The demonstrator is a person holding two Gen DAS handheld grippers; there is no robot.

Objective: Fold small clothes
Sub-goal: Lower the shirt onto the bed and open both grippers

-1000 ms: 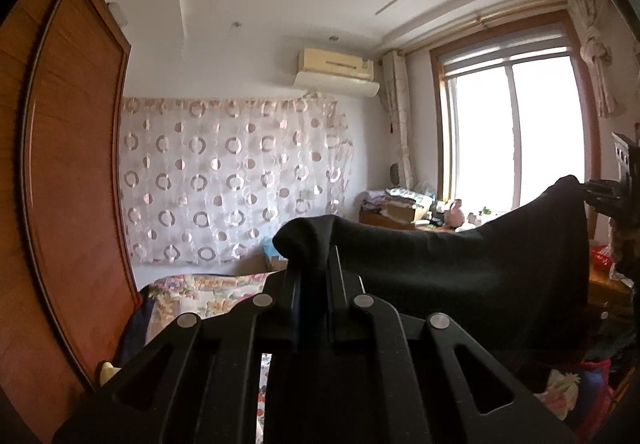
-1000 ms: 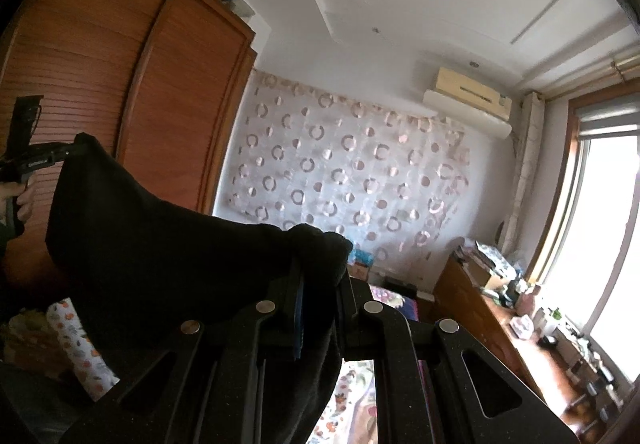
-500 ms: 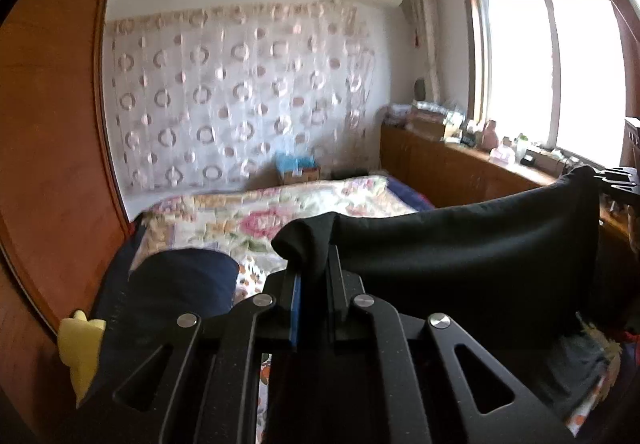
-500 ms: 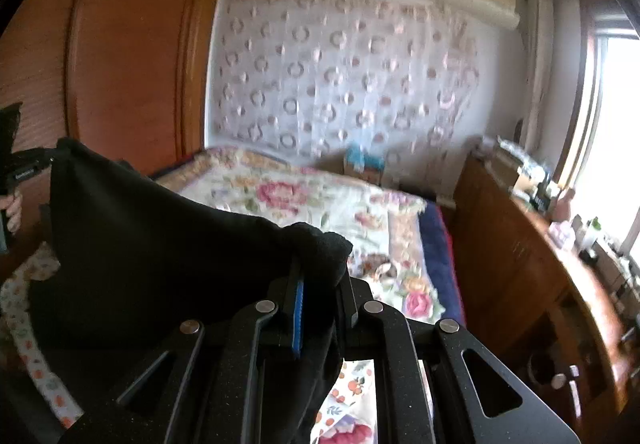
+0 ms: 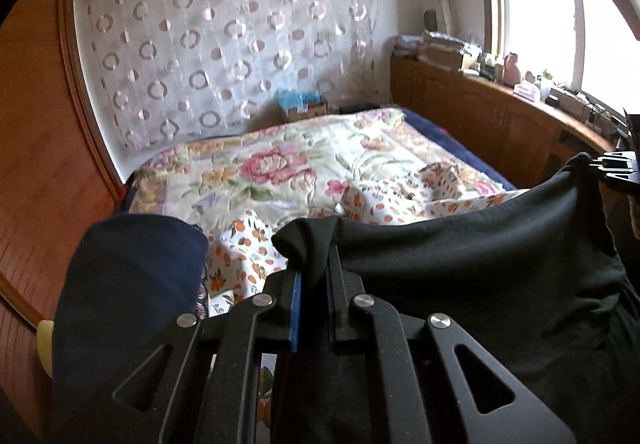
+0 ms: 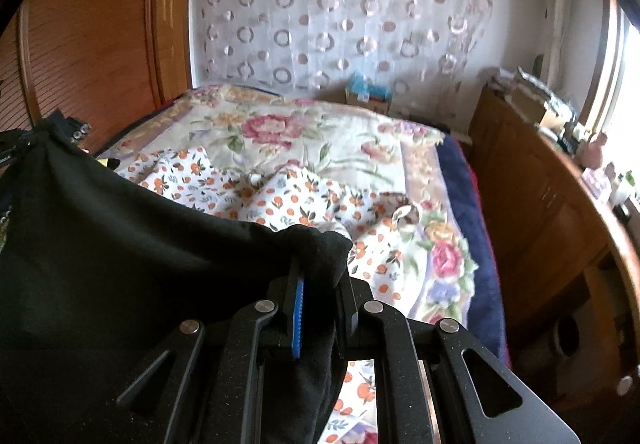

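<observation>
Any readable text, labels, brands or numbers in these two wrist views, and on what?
None readable.
Blue box behind the bed: any print too blurred.
Clutter on the wooden cabinet: too small.
Black garment, held by left gripper and right gripper: plain, no visible label.

Location: a home bedroom. Indicators: a bed (image 5: 224, 180) covered with a floral quilt (image 6: 280, 132), a sheer circle-patterned curtain (image 5: 224, 44) on the far wall, a wooden wardrobe (image 6: 100, 44) to one side, and a cluttered low wooden cabinet (image 5: 480, 112) under a bright window (image 5: 532, 4).
</observation>
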